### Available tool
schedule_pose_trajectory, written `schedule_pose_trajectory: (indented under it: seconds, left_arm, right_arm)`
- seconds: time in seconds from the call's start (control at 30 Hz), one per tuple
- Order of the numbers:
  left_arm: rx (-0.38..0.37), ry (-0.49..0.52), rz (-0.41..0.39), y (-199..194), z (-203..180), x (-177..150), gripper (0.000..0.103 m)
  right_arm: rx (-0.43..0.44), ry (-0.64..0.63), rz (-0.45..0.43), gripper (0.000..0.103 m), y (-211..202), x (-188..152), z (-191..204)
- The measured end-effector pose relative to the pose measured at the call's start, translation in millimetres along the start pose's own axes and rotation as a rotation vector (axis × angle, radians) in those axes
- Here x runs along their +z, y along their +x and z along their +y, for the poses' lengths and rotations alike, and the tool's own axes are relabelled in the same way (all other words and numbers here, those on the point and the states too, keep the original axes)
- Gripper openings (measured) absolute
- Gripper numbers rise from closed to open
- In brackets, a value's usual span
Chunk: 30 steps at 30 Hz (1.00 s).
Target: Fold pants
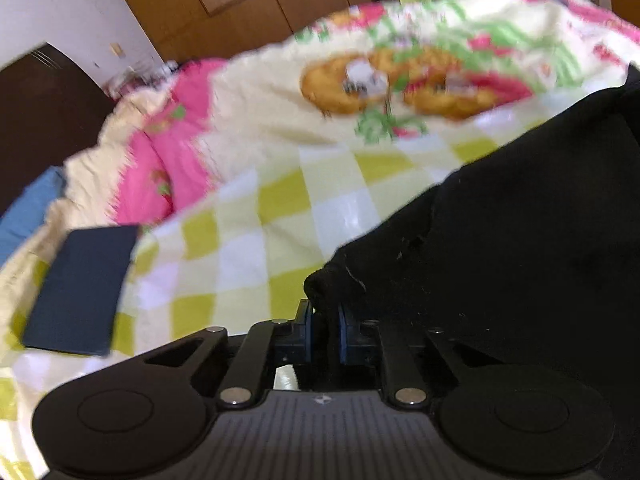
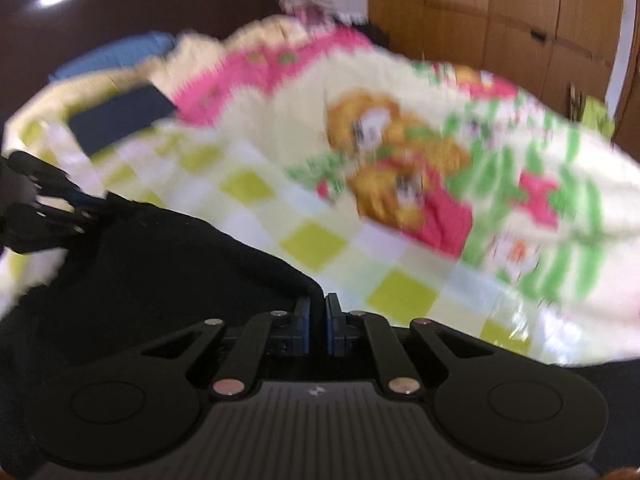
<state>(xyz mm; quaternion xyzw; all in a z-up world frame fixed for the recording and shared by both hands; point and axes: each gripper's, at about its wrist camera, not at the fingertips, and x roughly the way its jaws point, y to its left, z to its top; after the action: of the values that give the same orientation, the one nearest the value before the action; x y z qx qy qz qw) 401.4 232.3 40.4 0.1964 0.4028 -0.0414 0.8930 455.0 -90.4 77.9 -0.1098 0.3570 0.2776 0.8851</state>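
The black pants (image 1: 520, 240) hang between both grippers above a bed with a patterned blanket (image 1: 280, 200). My left gripper (image 1: 326, 320) is shut on a corner of the pants, which spread to the right. In the right wrist view my right gripper (image 2: 318, 312) is shut on another corner of the pants (image 2: 160, 272), which stretch to the left. There the left gripper (image 2: 60, 212) shows at the far left, holding the other end. Both views are motion-blurred.
A folded dark blue garment (image 1: 84, 284) lies on the blanket at the left, also in the right wrist view (image 2: 120, 120). A blue pillow (image 2: 112, 56) and dark headboard (image 2: 120, 8) are behind it. Wooden wardrobes (image 1: 280, 0) stand beyond the bed.
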Motion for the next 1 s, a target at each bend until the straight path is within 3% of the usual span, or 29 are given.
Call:
schedule_pose_trajectory:
  seconds: [0.07, 0.17, 0.23, 0.27, 0.4, 0.47, 0.57, 0.67, 0.77, 0.83, 0.9, 0.93, 1.0]
  left_arm:
    - [-0.014, -0.038, -0.062, -34.5, 8.2, -9.0, 0.028]
    - [-0.027, -0.07, -0.156, -99.9, 9.8, -49.9, 0.028]
    - [-0.04, -0.097, -0.175, -131.6, 4.5, -86.2, 0.028]
    - [-0.052, -0.121, -0.172, -145.6, -0.7, -108.6, 0.028]
    - [-0.091, -0.225, -0.114, -169.4, -27.3, -190.0, 0.029]
    - [-0.096, -0.279, -0.035, -163.3, -38.7, -224.5, 0.029]
    - [-0.096, -0.393, 0.023, -155.5, -41.7, -258.3, 0.029]
    - [-0.112, -0.476, -0.012, -164.5, -41.0, -266.9, 0.03]
    - [-0.081, -0.441, -0.061, -175.4, -49.0, -262.1, 0.038]
    - [-0.03, -0.349, -0.1, -183.9, -56.3, -260.8, 0.043]
    - [0.008, -0.249, -0.122, -190.3, -65.9, -259.8, 0.051]
    - [0.011, -0.206, -0.126, -193.2, -69.8, -260.3, 0.055]
    - [0.029, -0.094, -0.15, -199.8, -80.5, -261.4, 0.062]
  right_arm:
    - [0.01, -0.03, -0.061, 0.007, -43.3, -5.3, 19.9]
    - [0.018, -0.107, -0.117, 0.007, -113.8, -44.8, 58.8]
    - [0.048, -0.087, -0.091, 0.006, -141.0, -81.1, 82.1]
    - [0.069, -0.073, -0.068, 0.001, -149.6, -101.6, 94.9]
    - [0.147, -0.075, 0.068, 0.001, -148.0, -183.3, 157.8]
    - [0.16, -0.061, 0.14, 0.001, -136.8, -213.0, 179.5]
    - [0.145, -0.043, 0.158, 0.004, -129.2, -226.9, 191.1]
    - [0.079, -0.016, 0.139, 0.008, -126.0, -218.8, 183.8]
    - [-0.009, -0.043, 0.111, 0.009, -122.2, -205.0, 175.6]
    - [-0.043, -0.121, 0.06, 0.009, -118.7, -190.1, 180.4]
    - [-0.062, -0.245, 0.016, 0.026, -116.8, -185.1, 199.4]
    - [-0.052, -0.3, -0.003, 0.04, -113.8, -182.3, 209.1]
    - [0.007, -0.425, -0.039, 0.045, -105.0, -178.6, 231.6]
